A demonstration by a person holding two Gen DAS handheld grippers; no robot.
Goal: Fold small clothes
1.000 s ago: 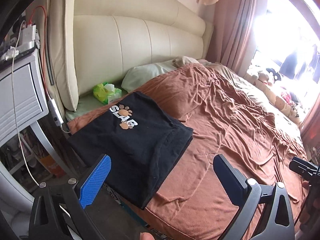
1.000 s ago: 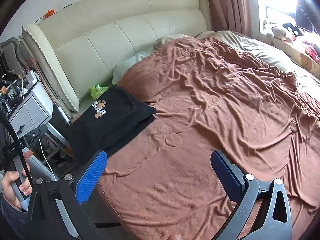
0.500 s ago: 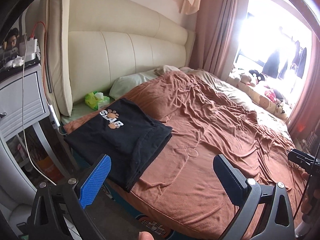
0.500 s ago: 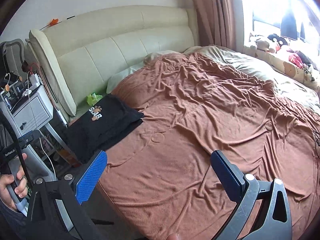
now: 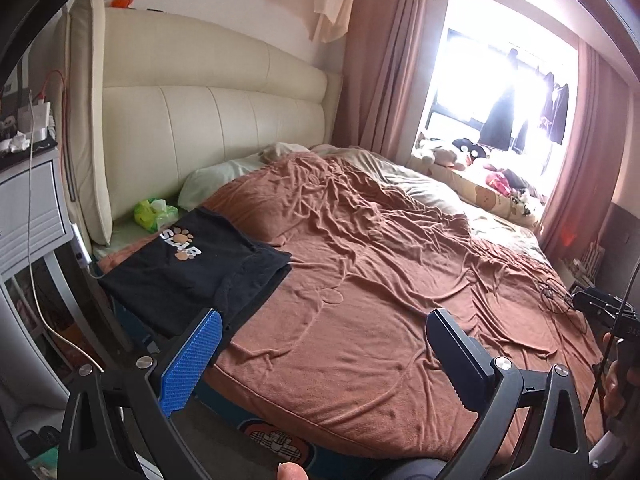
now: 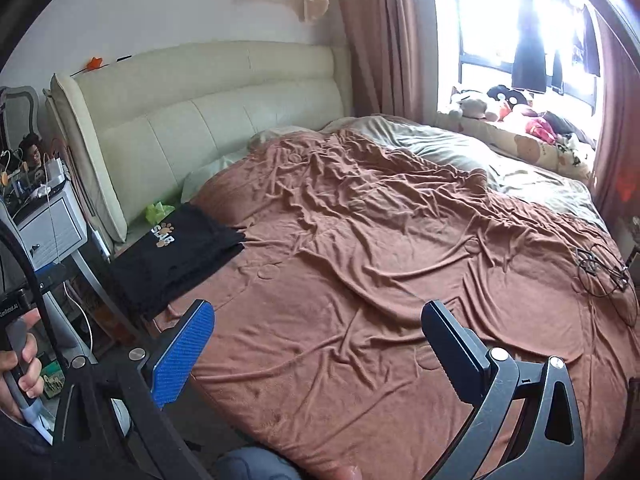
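A folded black T-shirt (image 5: pixel 196 268) with a white and orange paw print logo lies flat at the near left corner of the bed; it also shows in the right wrist view (image 6: pixel 176 252). My left gripper (image 5: pixel 324 344) is open and empty, held above the bed's near edge, well back from the shirt. My right gripper (image 6: pixel 316 340) is open and empty, above the brown blanket (image 6: pixel 380 260), to the right of the shirt and apart from it.
A cream padded headboard (image 5: pixel 208 128) stands behind the bed. A grey bedside cabinet (image 5: pixel 28 204) with cables stands at the left. A green tissue pack (image 5: pixel 154 214) lies by the pillow. A black cable coil (image 6: pixel 600 268) lies on the blanket at right. Plush toys (image 6: pixel 500 108) line the window sill.
Both grippers have pulled back and up from the bed, so the shirt looks smaller and farther away. Both stay open and empty. The shirt has not moved.
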